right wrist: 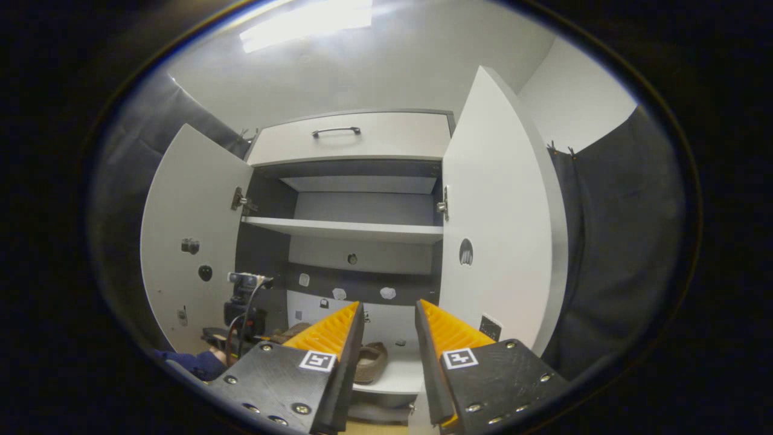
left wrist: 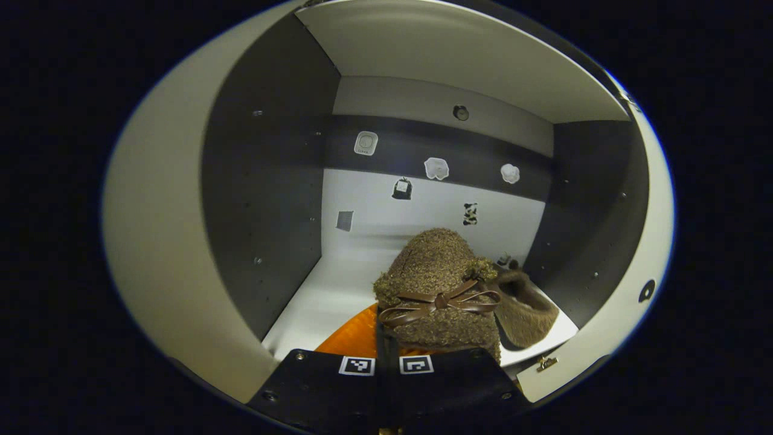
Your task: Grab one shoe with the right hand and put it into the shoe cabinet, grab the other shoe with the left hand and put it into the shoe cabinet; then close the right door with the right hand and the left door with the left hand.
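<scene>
My left gripper (left wrist: 386,323) is shut on a brown fuzzy shoe with a leather bow (left wrist: 438,284), held inside the shoe cabinet's lower compartment just above its white floor (left wrist: 338,290). The other brown shoe (left wrist: 528,308) lies on that floor to the right, close to the dark right wall. In the right gripper view that shoe (right wrist: 369,360) rests at the compartment's front edge. My right gripper (right wrist: 389,317) is open and holds nothing, a little in front of the cabinet. Farther left, the left gripper (right wrist: 241,302) reaches into the cabinet.
Both cabinet doors stand open: the left door (right wrist: 193,241) and the right door (right wrist: 501,229). A shelf (right wrist: 344,228) spans the cabinet above the lower compartment, and a drawer with a handle (right wrist: 336,131) tops it. A blue sleeve (right wrist: 193,362) shows low at the left.
</scene>
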